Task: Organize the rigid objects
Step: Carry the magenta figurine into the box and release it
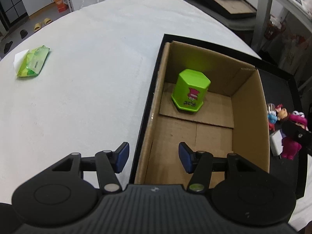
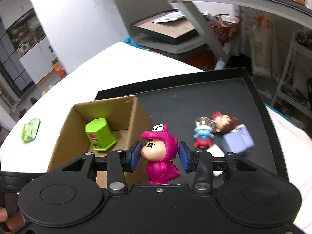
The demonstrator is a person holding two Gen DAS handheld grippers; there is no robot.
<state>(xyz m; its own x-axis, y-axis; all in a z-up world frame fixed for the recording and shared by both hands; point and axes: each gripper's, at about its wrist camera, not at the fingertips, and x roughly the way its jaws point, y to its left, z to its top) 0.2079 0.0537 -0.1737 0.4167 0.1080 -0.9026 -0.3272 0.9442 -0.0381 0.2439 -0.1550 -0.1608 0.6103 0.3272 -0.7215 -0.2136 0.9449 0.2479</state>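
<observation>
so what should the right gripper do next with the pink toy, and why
Probably close on it: the right gripper is open with its blue pads either side of the pink dinosuit figure, apparently not yet touching. Then it could go into the cardboard box.

No legible text anywhere. Closest thing: the lime-green hexagonal plastic container in the cardboard box, center-right of the left wrist view, has a pink-and-red cartoon print w/ a row of dark characters under it, too blurred to read. Same container sits center-left in the right wrist view; only a red-pink smear of the print shows there. The green plastic wipes pack on the white bench, left side of frame, carries a small pale label, also unreadable.
</observation>
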